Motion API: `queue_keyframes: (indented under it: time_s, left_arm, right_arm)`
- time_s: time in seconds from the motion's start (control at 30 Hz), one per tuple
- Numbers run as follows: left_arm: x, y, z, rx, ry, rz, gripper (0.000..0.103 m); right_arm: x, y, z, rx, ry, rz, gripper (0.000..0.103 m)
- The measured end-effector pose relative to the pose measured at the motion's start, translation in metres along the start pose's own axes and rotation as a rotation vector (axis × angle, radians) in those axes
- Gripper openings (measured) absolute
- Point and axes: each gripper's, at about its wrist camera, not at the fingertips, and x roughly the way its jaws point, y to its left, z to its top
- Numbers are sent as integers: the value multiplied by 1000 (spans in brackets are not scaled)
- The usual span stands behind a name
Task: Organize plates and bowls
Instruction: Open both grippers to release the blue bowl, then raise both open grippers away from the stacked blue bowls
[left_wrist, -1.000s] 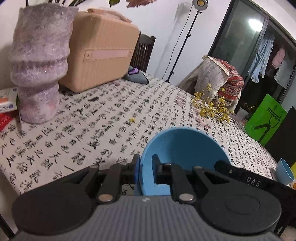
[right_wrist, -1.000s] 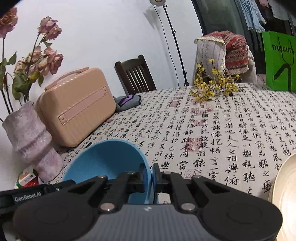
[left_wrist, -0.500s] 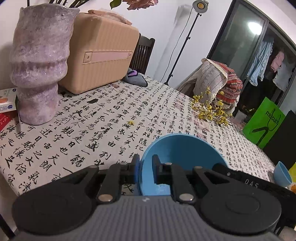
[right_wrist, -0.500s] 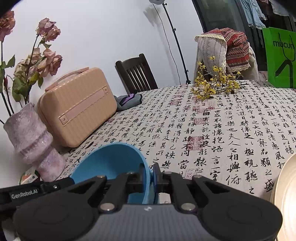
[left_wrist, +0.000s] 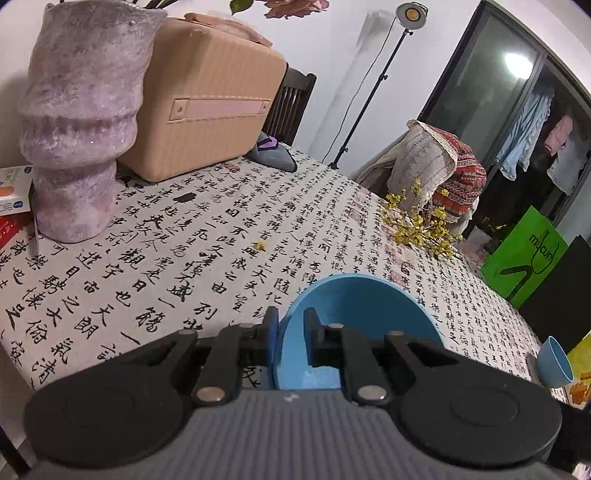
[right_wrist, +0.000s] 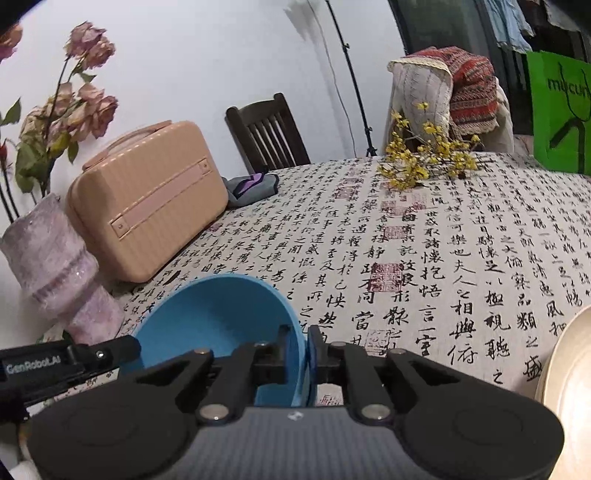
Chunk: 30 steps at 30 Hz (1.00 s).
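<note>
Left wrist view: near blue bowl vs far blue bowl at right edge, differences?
The left gripper clamps the near bowl at its rim; nothing visibly grips the far bowl. Near bowl opens upward; far bowl tips leftward. Both are plain blue.

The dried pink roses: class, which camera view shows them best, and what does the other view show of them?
The right wrist view. There the dried pink roses stand out whole, blooms, leaves and stems rising from the purple vase at the left edge. The left wrist view catches only a bloom and a leaf cut off at its top edge.
</note>
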Motion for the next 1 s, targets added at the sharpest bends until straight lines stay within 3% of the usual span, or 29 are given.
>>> queue_keyframes:
  time_s: [0.07,0.1,0.13,0.17,0.33,0.37,0.4,0.47,0.57,0.73,1.0]
  left_arm:
    - [-4,-1,-1,14,-21,3,17]
    - [-7,-2,-2,30,-34,2,26]
    - [-11,-4,-3,51,-51,0,48]
    - [-16,-7,-5,69,-79,9,61]
    - [-40,-14,-14,146,-230,10,90]
    - [-44,-15,-17,157,-252,7,100]
    - [-47,-15,-20,171,-274,7,103]
    - [-54,-15,-28,196,-325,-6,103]
    - [-60,-14,-41,212,-372,-12,103]
    - [-71,-3,-62,221,-419,-18,103]
    - [-87,18,-93,224,-449,37,103]
  right_arm:
    - [-5,0,-1,-11,-30,4,18]
    - [-8,-1,-1,-16,-50,10,27]
    - [-12,-2,-2,-19,-74,13,33]
    - [-15,-2,-3,-28,-99,15,45]
    - [-36,-11,-10,-78,-217,17,77]
    - [-41,-15,-13,-85,-242,20,88]
    - [-45,-19,-15,-89,-265,20,96]
    - [-55,-26,-23,-100,-316,15,103]
    - [-69,-35,-34,-126,-357,4,103]
    - [-88,-51,-51,-133,-370,3,103]
    - [-116,-68,-79,-169,-386,-36,103]
